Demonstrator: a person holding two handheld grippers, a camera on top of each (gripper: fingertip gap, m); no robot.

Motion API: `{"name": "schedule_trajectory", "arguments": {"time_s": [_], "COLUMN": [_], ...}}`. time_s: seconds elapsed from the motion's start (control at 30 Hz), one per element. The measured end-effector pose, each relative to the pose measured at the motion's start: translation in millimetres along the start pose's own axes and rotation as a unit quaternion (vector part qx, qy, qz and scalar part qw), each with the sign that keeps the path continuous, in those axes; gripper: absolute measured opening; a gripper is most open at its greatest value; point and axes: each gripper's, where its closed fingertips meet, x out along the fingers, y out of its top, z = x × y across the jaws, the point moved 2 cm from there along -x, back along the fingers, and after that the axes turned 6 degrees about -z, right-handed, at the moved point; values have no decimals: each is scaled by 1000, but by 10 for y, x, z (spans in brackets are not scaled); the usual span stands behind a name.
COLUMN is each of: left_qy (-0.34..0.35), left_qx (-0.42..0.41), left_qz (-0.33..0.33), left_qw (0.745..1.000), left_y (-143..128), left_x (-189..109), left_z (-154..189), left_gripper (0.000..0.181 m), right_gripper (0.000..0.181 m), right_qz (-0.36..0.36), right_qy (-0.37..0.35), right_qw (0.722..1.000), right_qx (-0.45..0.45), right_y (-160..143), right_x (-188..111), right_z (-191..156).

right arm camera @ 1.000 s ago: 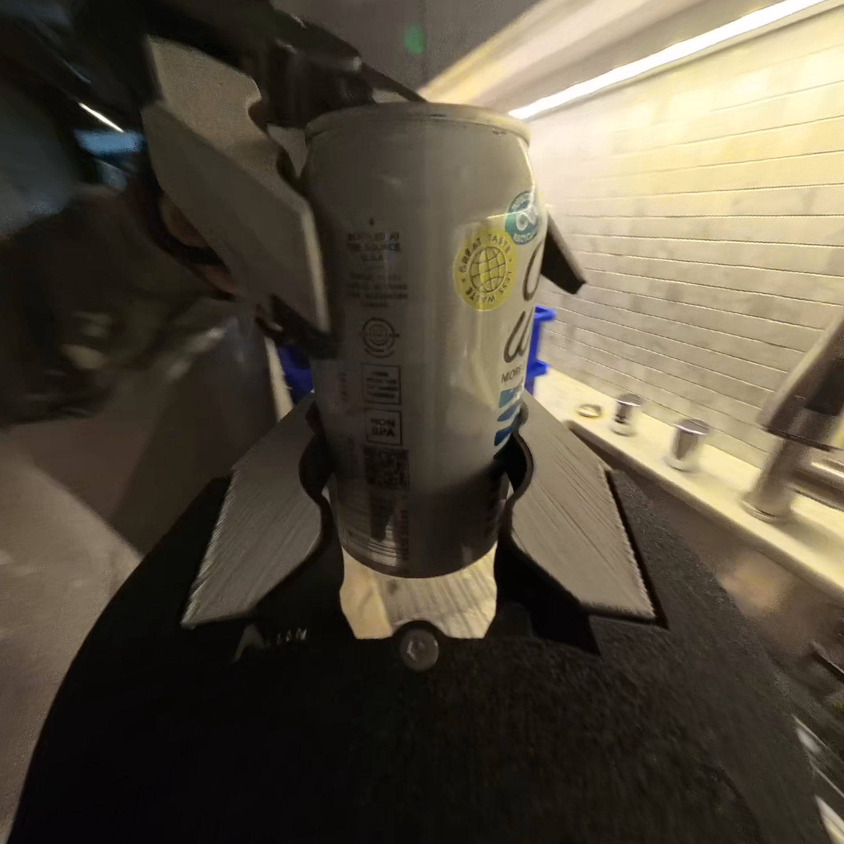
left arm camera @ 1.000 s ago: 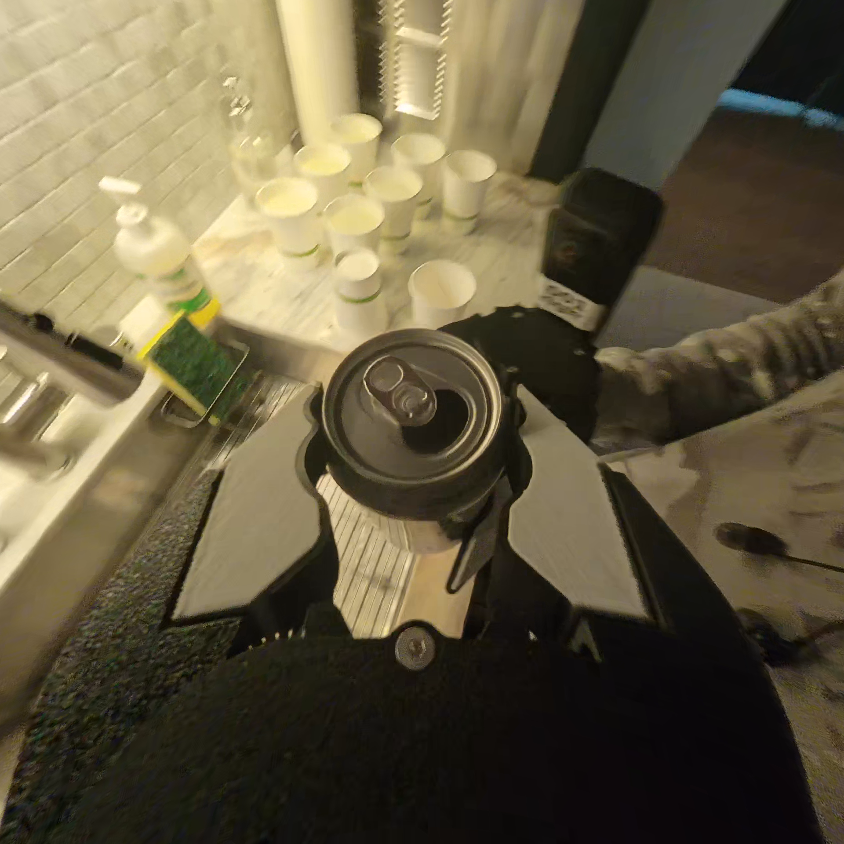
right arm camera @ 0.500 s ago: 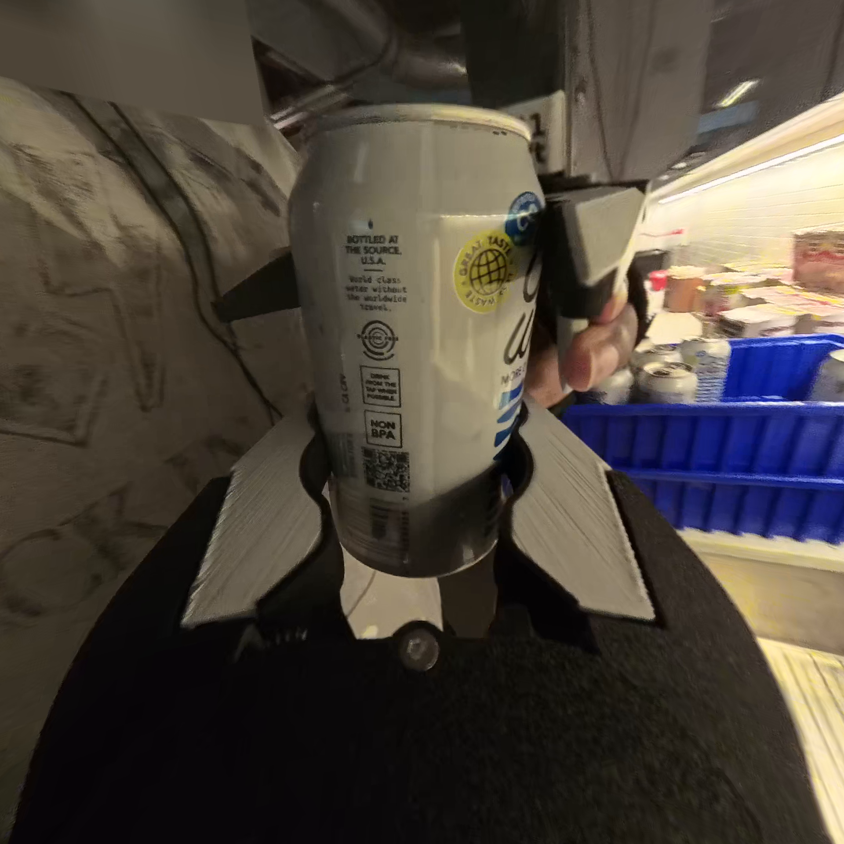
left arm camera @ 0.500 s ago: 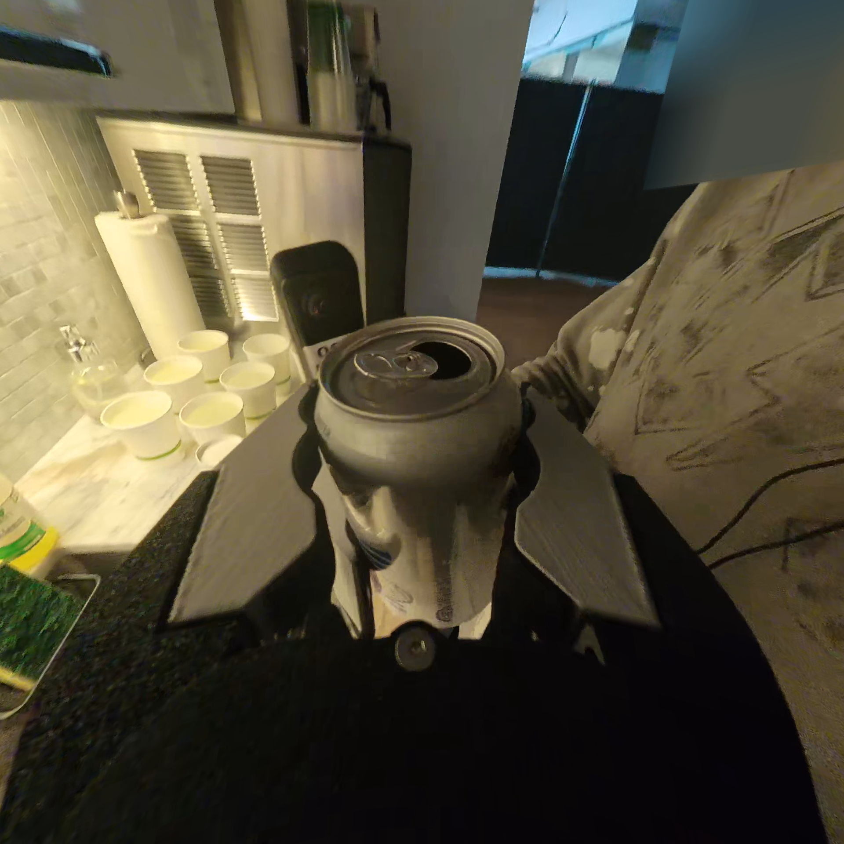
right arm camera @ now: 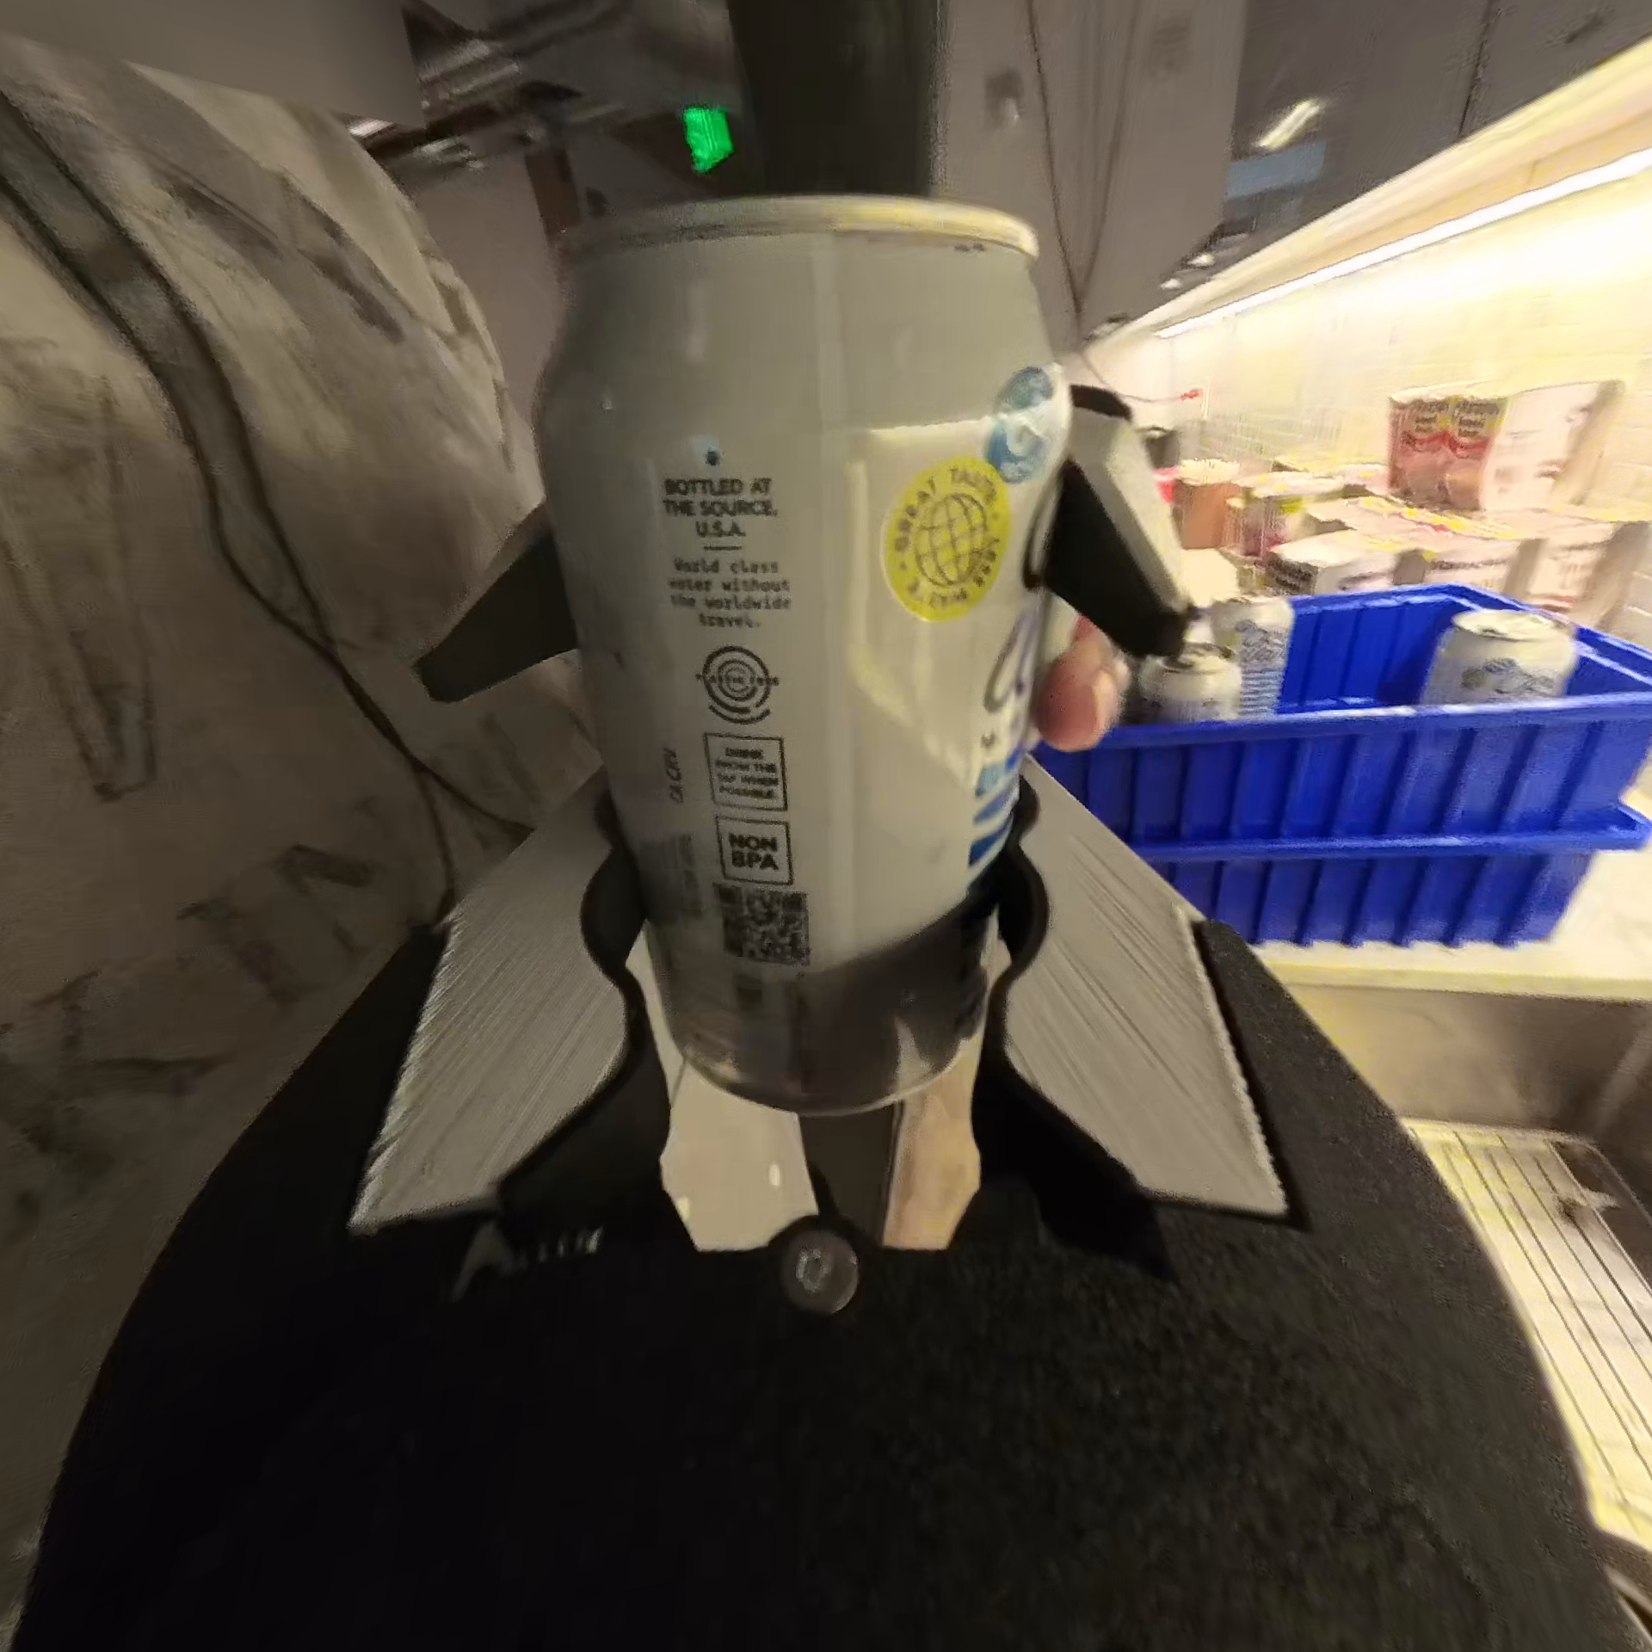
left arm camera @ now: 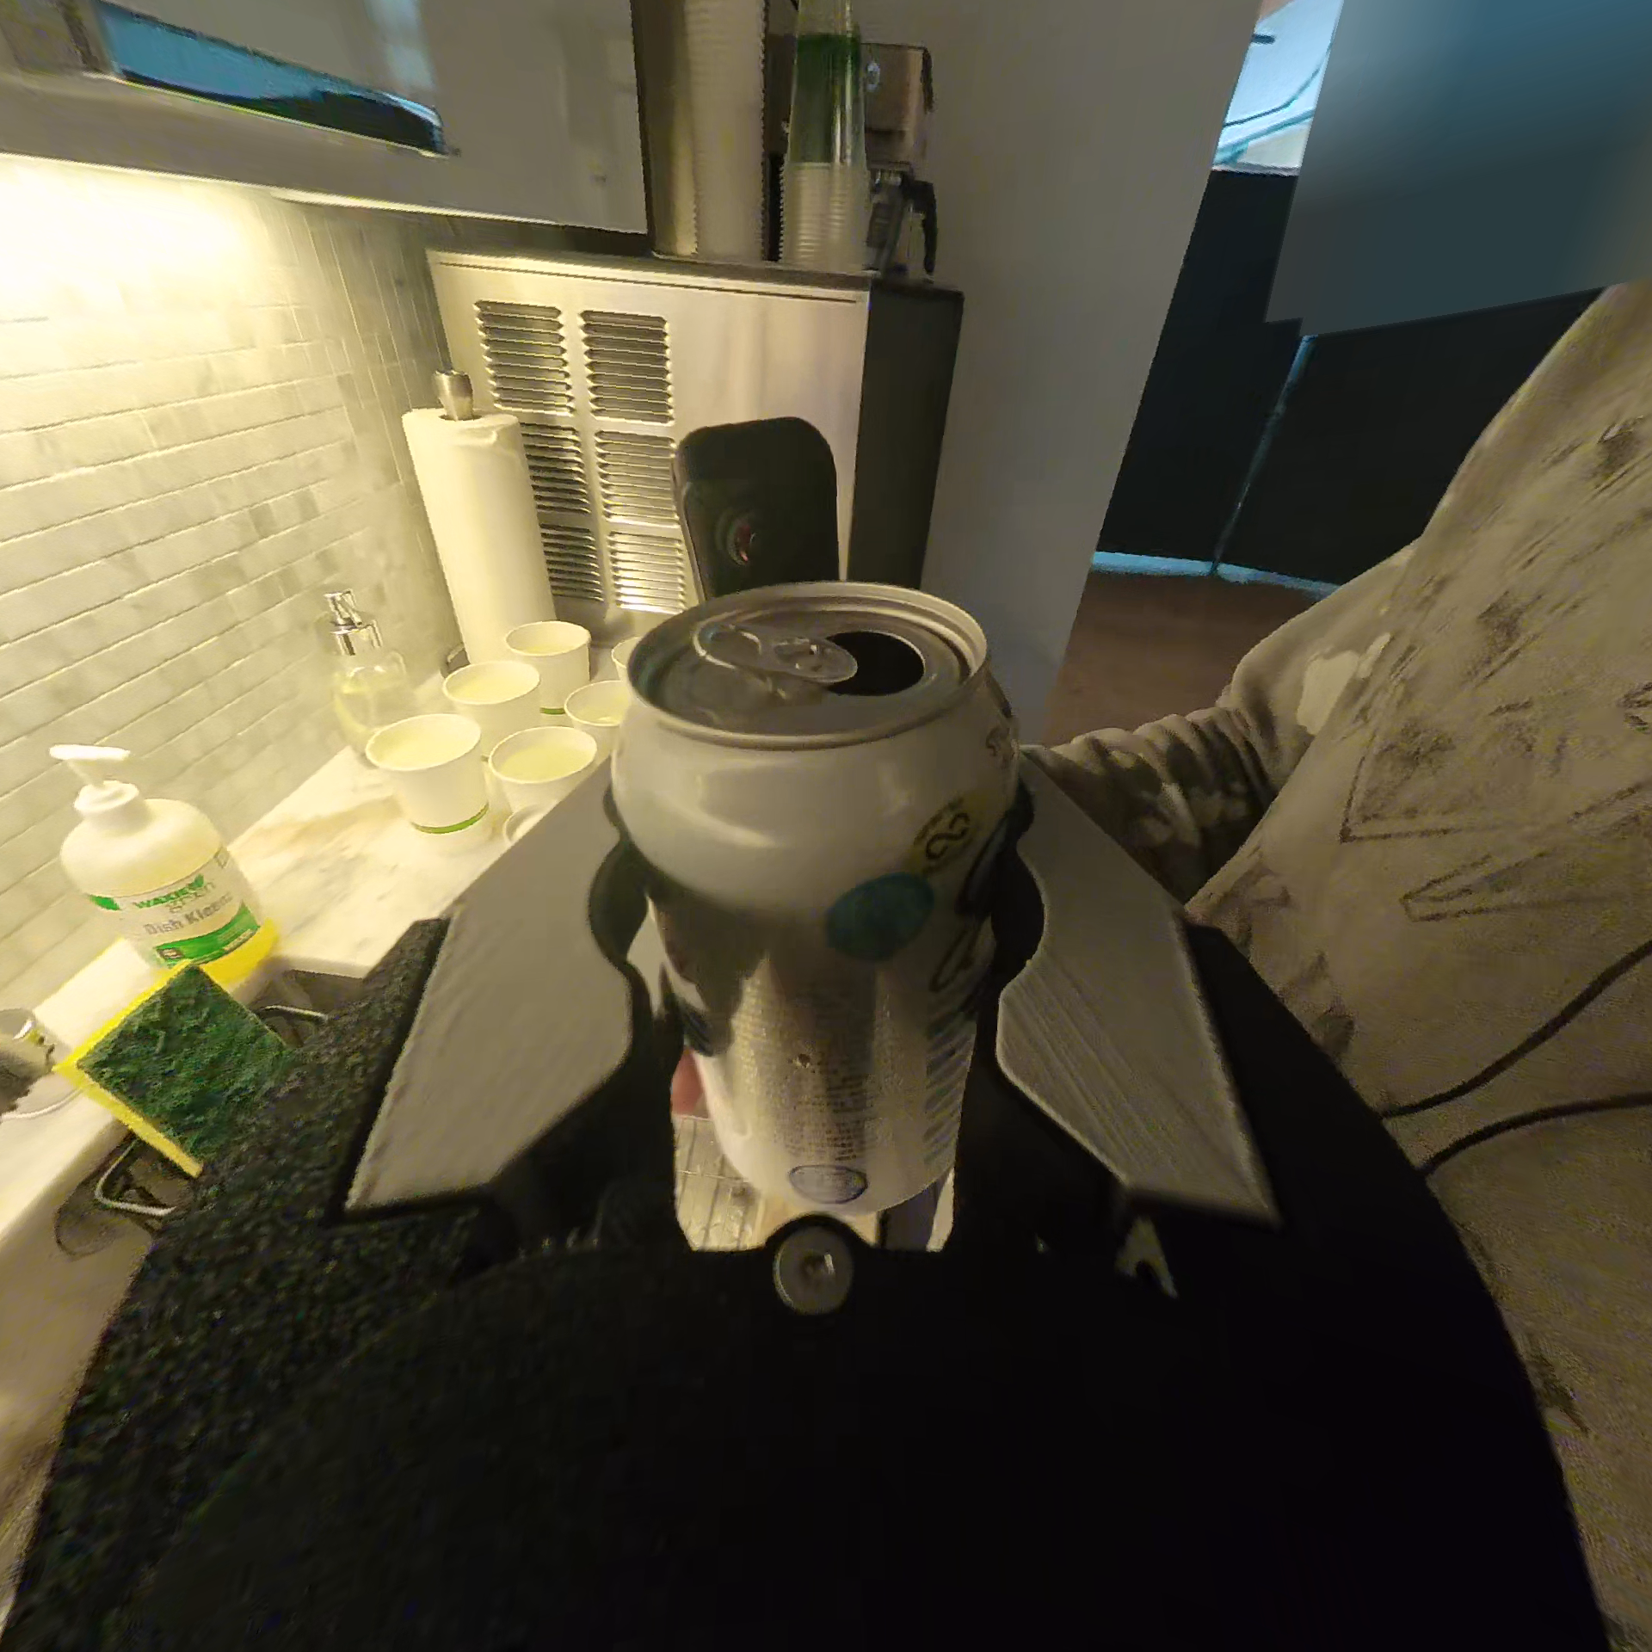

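Observation:
One white drink can (left arm camera: 804, 804) with an opened top is held upright by both grippers above a sink. My left gripper (left arm camera: 818, 894) is shut on the can's upper half. My right gripper (right arm camera: 813, 903) is shut on the lower part of the same can (right arm camera: 787, 581). The left gripper's fingers (right arm camera: 1117, 554) show around the can higher up in the right wrist view, with a person's fingertip beside them. The right gripper's camera housing (left arm camera: 760, 518) shows just behind the can in the left wrist view.
Several white paper cups (left arm camera: 429, 778), a soap bottle (left arm camera: 152, 867), a green-and-yellow sponge (left arm camera: 179, 1064) and a paper towel roll (left arm camera: 474, 509) stand on the counter by the tiled wall. A blue bin (right arm camera: 1386, 804) holds several cans. A person's patterned sleeve (left arm camera: 1430, 804) is close on the right. Tip to tip, the grippers are about 7 cm apart.
Both grippers swung round with the can. The left view tilted up from looking down on the can's top to its side; the right view turned from the tiled wall to the blue bin.

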Motion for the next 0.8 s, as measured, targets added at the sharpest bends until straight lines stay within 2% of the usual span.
{"name": "schedule_trajectory", "arguments": {"time_s": [0.03, 0.1, 0.2, 0.27, 0.33, 0.43, 0.53, 0.7, 0.8], "left_qy": [18, 41, 68, 85, 102, 118, 127, 129, 128], "left_qx": [6, 17, 10, 14, 20, 15, 17, 24, 28], "left_qz": [3, -2, -6, -21, -32, -42, -49, -56, -64], "left_qw": [1000, 999, 998, 996, 994, 992, 991, 990, 989], "left_y": [-12, -65, -179, -293, -398, -507, -562, -602, -621], "left_x": [-17, -57, -108, -104, -78, -19, 50, 108, 96], "left_z": [-34, -102, -223, -284, -334, -391, -401, -391, -381], "left_gripper": [75, 76, 76, 76, 76, 76, 76, 75, 75], "right_gripper": [79, 91, 94, 78, 57, 44, 44, 34, 25], "right_qz": [0, -4, -37, -69, -119, -227, -343, -485, -535], "right_qy": [-22, -48, -126, -150, -144, -113, -90, -22, 12], "right_qw": [1000, 998, 991, 986, 982, 965, 929, 865, 835], "right_qx": [7, 35, 38, 20, -11, -68, -112, -126, -130], "right_y": [-15, -69, -191, -92, 134, 426, 511, 405, 328], "right_x": [-19, -118, -427, -663, -791, -722, -535, -365, -294], "right_z": [58, 114, 194, 168, 106, 62, 175, 337, 360]}}
